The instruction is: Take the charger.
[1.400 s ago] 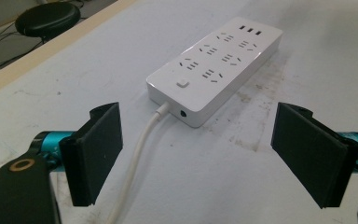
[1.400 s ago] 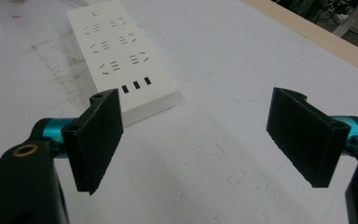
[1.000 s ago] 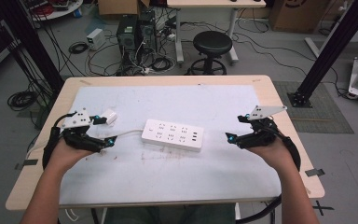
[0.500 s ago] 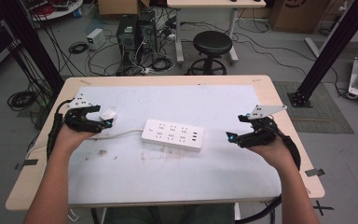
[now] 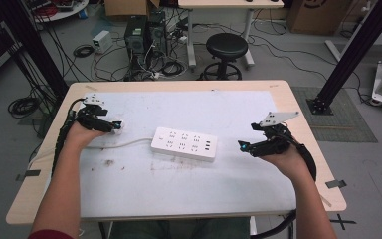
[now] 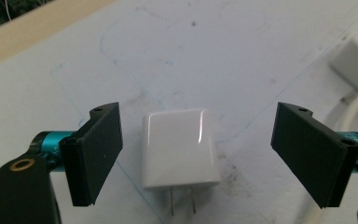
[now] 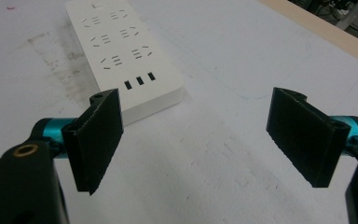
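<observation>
**Plug block sits loose between wide tongs**

The left tongs stand wide, with a small white plug block lying between the jaws, nearer the left jaw and touching neither. Its two metal prongs point back toward the camera. My guess is that a lopsided close would push the block sideways or spin it before both jaws bite, since its glossy, rounded-edged shell looks slippery against the flat, matte black pads.

The right tongs are also wide and hold nothing. The power strip lies ahead and to the left of them, near the left jaw's tip: a flat white slab of hard plastic with rows of slotted sockets and three small dark ports. Its white cord trails off toward the left tongs and could snag. The bench has a pale, scuffed, smudged cover.
</observation>
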A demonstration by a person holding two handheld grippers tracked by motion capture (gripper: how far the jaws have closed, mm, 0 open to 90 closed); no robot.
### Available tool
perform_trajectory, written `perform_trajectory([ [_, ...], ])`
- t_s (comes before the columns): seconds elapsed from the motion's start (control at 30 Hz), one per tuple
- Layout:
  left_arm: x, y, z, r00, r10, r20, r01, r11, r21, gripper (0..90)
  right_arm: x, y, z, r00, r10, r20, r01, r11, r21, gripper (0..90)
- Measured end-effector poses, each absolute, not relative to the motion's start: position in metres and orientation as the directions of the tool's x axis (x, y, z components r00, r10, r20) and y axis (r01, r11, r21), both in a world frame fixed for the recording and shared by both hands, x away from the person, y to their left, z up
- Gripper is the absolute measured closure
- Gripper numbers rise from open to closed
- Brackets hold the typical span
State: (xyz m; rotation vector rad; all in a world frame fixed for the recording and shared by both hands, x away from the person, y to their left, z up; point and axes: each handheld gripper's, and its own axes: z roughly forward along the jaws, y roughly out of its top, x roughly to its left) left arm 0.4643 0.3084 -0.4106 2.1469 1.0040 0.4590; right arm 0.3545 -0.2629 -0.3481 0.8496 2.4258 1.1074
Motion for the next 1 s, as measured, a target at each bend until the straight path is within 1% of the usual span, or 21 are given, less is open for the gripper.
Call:
perform_trajectory([
  [0.2,0.467,0.309,-0.416,0.626,0.78,0.008,0.533,-0.435,0.726,16.6,0.354,-0.262,-0.348,-0.762,0.645,-0.06,0.381,0.521,0.764,18.8],
  [0.27,0.471,0.307,-0.424,0.626,0.78,0.015,0.544,-0.45,0.709,16.6,0.353,-0.261,-0.348,-0.761,0.646,-0.057,0.383,0.518,0.765,18.8],
  [0.7,0.475,0.308,-0.433,0.61,0.792,-0.014,0.573,-0.429,0.698,17.5,0.354,-0.259,-0.346,-0.762,0.645,-0.062,0.38,0.522,0.764,18.8],
  [1.0,0.476,0.307,-0.438,0.609,0.793,-0.001,0.585,-0.448,0.677,24.8,0.354,-0.258,-0.346,-0.762,0.644,-0.061,0.38,0.522,0.763,18.8],
])
